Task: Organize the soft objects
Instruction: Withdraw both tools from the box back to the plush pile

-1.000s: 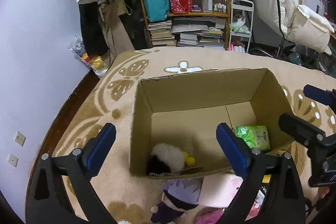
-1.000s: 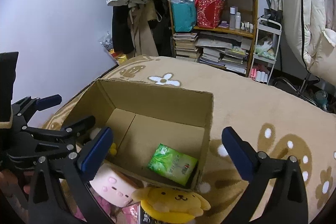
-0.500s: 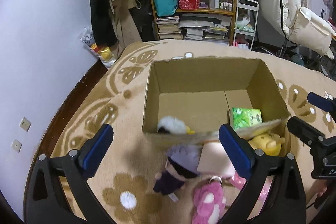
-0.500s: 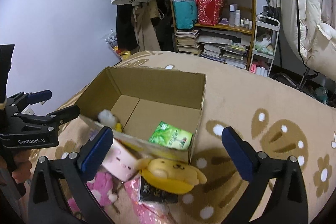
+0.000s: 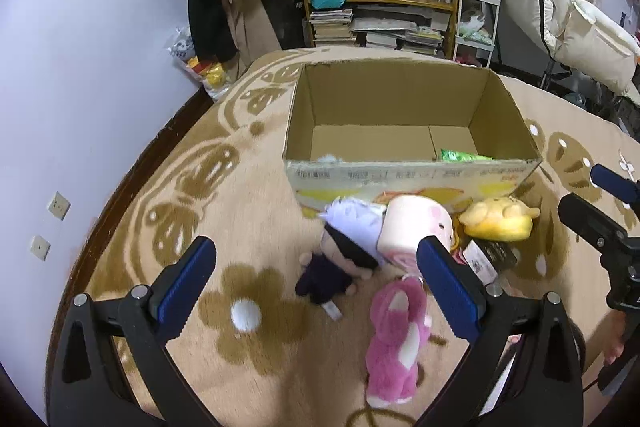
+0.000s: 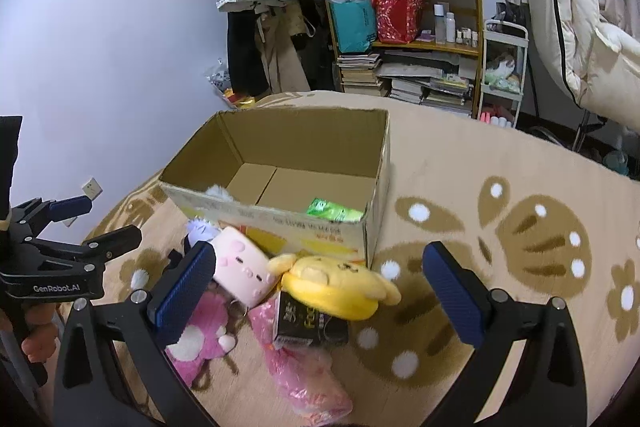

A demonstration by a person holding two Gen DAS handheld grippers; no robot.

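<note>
Cardboard box sits open on the rug, green pack inside. Plushies piled against its front: pink bear, yellow dog, pink pig cube. Both my jaws spread wide, empty (left gripper, right gripper).

Plush toys lie heaped against the open cardboard box.

Matt cardboard box, fluffy plush toys, fuzzy carpet.
</note>
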